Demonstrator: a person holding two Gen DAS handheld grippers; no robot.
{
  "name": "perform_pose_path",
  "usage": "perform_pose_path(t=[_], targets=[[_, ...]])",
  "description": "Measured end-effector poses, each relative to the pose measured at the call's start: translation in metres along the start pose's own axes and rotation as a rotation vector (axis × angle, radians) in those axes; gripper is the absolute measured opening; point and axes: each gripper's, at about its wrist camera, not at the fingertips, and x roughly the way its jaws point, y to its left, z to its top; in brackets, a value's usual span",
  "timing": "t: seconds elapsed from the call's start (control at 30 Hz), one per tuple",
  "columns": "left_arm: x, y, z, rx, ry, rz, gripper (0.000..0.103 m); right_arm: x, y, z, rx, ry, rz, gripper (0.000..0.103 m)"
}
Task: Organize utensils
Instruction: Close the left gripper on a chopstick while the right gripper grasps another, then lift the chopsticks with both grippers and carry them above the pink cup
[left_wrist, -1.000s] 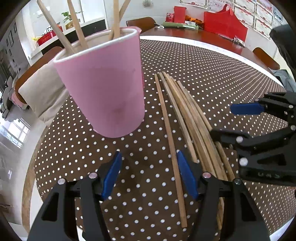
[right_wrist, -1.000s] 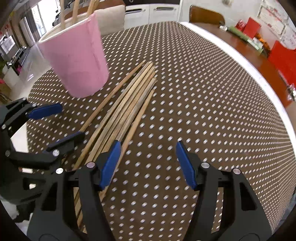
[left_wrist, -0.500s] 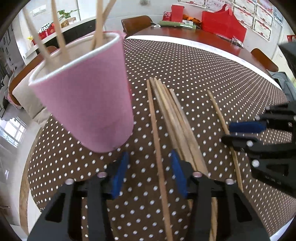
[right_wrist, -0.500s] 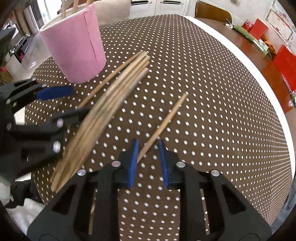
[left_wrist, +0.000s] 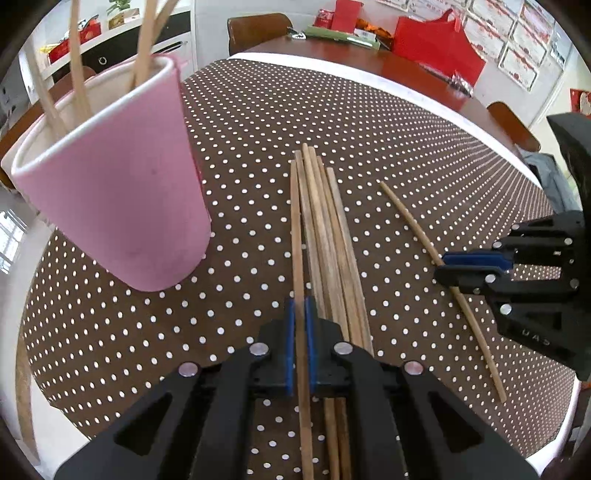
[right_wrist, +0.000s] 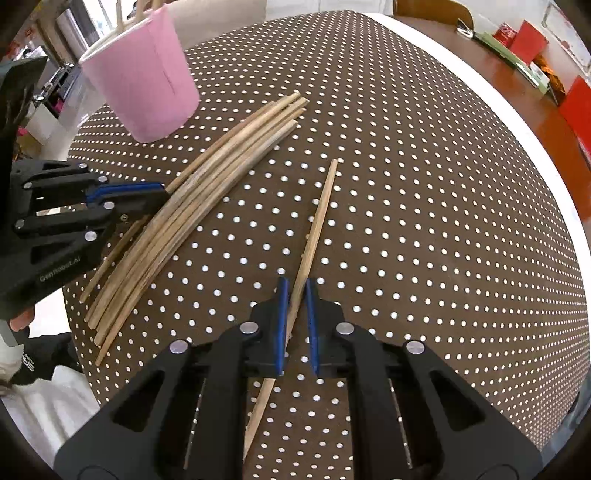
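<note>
The brown dotted tablecloth (left_wrist: 258, 122) runs out to a curved white table edge (right_wrist: 509, 122) far ahead and to my right, and another rim curves close by on my left, below the pink cup (left_wrist: 122, 206). Most of the cloth ahead and to the right of my right gripper (right_wrist: 296, 295) is bare, so there is open room on that side. On the left it is tighter: the cup stands just beside the bundle of chopsticks (left_wrist: 332, 236), near the left rim.

My left gripper (left_wrist: 300, 314) has just been closing and its blue pads now pinch the leftmost chopstick (left_wrist: 296, 236) of the bundle. That stick lies flat on the cloth, its long axis running straight away from me, touching its neighbours. The rest of the bundle lies parallel to it, tips pointing the same way, fanned slightly at the far end.

My right gripper has just been closing too, and its pads clamp a single chopstick (right_wrist: 317, 229) that lies well apart from the bundle. Its long axis runs away from me, its far tip leaning a little right in the right wrist view.

More chopsticks (left_wrist: 77, 74) stand upright in the cup, leaning against its rim.
</note>
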Motion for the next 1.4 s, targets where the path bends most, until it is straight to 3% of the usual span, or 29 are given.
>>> perform_pose_path(t=[0.17, 0.3, 0.5, 0.67, 1.07, 1.3, 1.4], targets=[[0.011, -0.007, 0.019, 0.048, 0.06, 0.031, 0.007, 0.004, -0.004, 0.018, 0.01, 0.051, -0.033, 0.01], [0.018, -0.014, 0.027, 0.093, 0.09, 0.055, 0.007, 0.007, 0.001, 0.025, 0.016, 0.024, -0.052, 0.009], [0.016, 0.002, 0.026, 0.016, 0.038, -0.002, 0.006, 0.0, -0.003, 0.013, 0.072, -0.046, 0.01, 0.006], [-0.002, 0.009, 0.015, 0.006, -0.054, -0.024, 0.006, -0.011, -0.001, -0.008, 0.098, -0.127, 0.04, 0.006], [-0.071, -0.003, -0.004, 0.036, -0.453, -0.045, 0.006, -0.072, -0.008, -0.046, 0.209, -0.463, 0.131, 0.006], [-0.112, 0.001, -0.029, 0.039, -0.637, -0.047, 0.006, -0.094, 0.016, -0.04, 0.194, -0.531, 0.16, 0.006], [-0.117, -0.001, -0.03, 0.045, -0.614, -0.018, 0.006, -0.078, 0.023, -0.031, 0.177, -0.453, 0.118, 0.006]])
